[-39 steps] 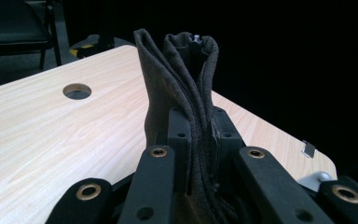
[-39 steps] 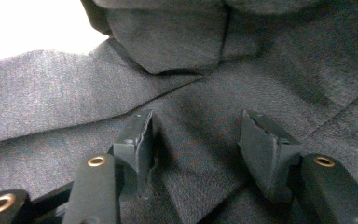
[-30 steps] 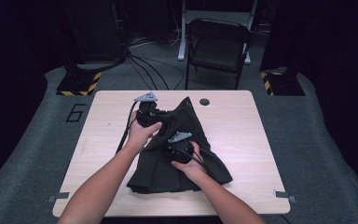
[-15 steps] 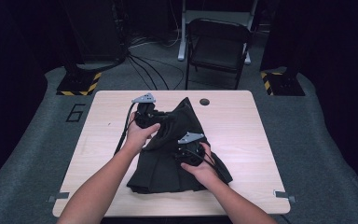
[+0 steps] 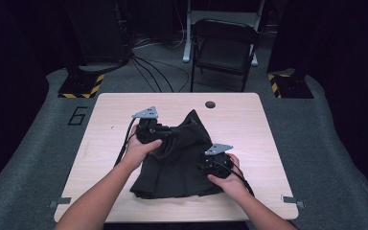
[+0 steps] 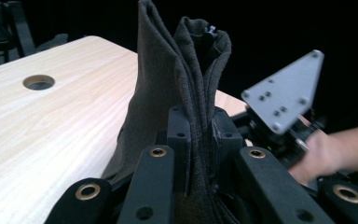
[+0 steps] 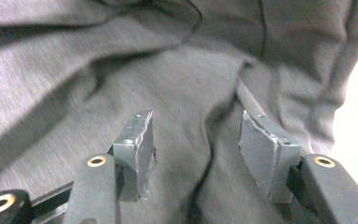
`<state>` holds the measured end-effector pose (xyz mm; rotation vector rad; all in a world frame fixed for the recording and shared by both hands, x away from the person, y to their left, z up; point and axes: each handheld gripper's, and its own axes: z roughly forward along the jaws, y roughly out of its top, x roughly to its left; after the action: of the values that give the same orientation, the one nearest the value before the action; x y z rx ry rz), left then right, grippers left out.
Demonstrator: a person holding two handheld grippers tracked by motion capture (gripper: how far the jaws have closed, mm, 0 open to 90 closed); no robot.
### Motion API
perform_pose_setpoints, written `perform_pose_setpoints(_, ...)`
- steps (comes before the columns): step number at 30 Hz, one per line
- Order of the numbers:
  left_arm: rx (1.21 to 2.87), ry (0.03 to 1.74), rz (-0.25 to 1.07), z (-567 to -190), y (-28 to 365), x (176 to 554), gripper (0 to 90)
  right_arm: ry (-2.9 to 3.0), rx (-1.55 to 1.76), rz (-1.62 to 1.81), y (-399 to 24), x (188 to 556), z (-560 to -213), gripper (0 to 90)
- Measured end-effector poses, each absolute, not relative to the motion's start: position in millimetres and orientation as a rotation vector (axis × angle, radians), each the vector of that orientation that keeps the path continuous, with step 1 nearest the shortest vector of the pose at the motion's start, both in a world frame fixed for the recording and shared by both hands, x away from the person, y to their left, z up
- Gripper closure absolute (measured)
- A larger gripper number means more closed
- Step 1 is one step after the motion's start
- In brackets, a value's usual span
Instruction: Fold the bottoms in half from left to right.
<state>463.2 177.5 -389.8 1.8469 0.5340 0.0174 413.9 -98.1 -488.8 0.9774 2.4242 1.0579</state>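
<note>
Dark garment (image 5: 177,163) on table (image 5: 100,143), both grippers at it
Left gripper (image 6: 198,140) pinches a raised fold; right gripper (image 7: 196,154) spread, seemingly just above cloth

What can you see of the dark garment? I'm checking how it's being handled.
The garment is dark, nearly black, soft matte fabric with pleat-like folds, lying crumpled mid-table. Its far part is pulled up into a peak. The left gripper has its jaws shut on a bunched fold standing upright between them. The right gripper is at the garment's right side, jaws open just over the wrinkled cloth, gripping nothing. The near hem lies flat toward the person.
</note>
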Motion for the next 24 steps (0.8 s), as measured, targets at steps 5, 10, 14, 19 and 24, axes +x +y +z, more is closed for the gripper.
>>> perform_pose_setpoints(5,1.86,0.505,-0.006,-394,180,452,80.9,2.43,1.016,1.026,-107,415,-497,44.6)
perform_pose_setpoints(10,1.876,0.479,-0.031,-404,178,441,80.9,2.439,1.07,1.029,-112,416,-505,44.6)
perform_pose_setpoints(14,1.881,0.478,-0.048,-417,178,432,80.8,2.436,1.091,1.052,-115,415,-505,44.6)
perform_pose_setpoints(19,1.886,0.492,-0.075,-431,176,423,80.7,2.46,1.099,1.07,-121,416,-506,44.6)
perform_pose_setpoints(24,1.903,0.493,-0.094,-445,173,416,80.8,2.468,1.096,1.075,-124,413,-503,44.7)
